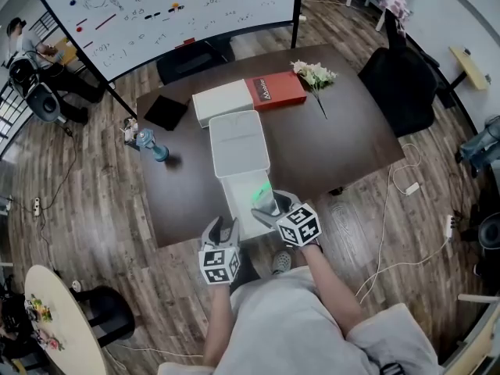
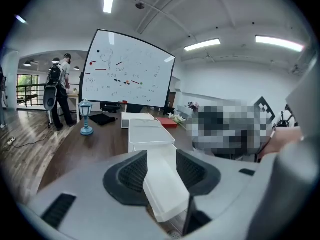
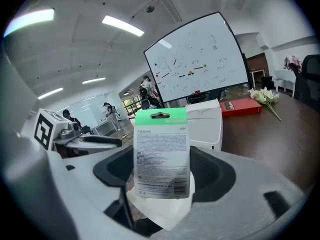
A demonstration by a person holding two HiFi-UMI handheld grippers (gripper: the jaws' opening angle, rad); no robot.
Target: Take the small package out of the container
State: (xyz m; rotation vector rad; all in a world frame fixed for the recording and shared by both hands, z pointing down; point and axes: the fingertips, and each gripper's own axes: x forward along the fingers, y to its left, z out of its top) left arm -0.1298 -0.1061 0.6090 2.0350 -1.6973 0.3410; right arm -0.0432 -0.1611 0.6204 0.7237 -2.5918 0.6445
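Note:
A white container (image 1: 236,196) lies open on the dark table (image 1: 336,151), its lid (image 1: 238,143) folded back away from me. My right gripper (image 1: 269,207) is over the container's near right part, shut on the small package (image 3: 161,154). The package is a flat card pack with a green top and fine print, and it stands upright between the jaws. Its green top (image 1: 263,187) shows above the container. My left gripper (image 1: 221,237) is at the container's near left corner. In the left gripper view the white container (image 2: 162,181) fills the gap between the jaws of the left gripper (image 2: 163,170).
Behind the container lie a flat white box (image 1: 223,100) and a red box (image 1: 277,90), with white flowers (image 1: 315,74) to the right. A black pad (image 1: 166,112) and a blue lantern figure (image 1: 148,143) sit at the left. A black chair (image 1: 402,84) stands at the right and a whiteboard (image 1: 164,10) beyond.

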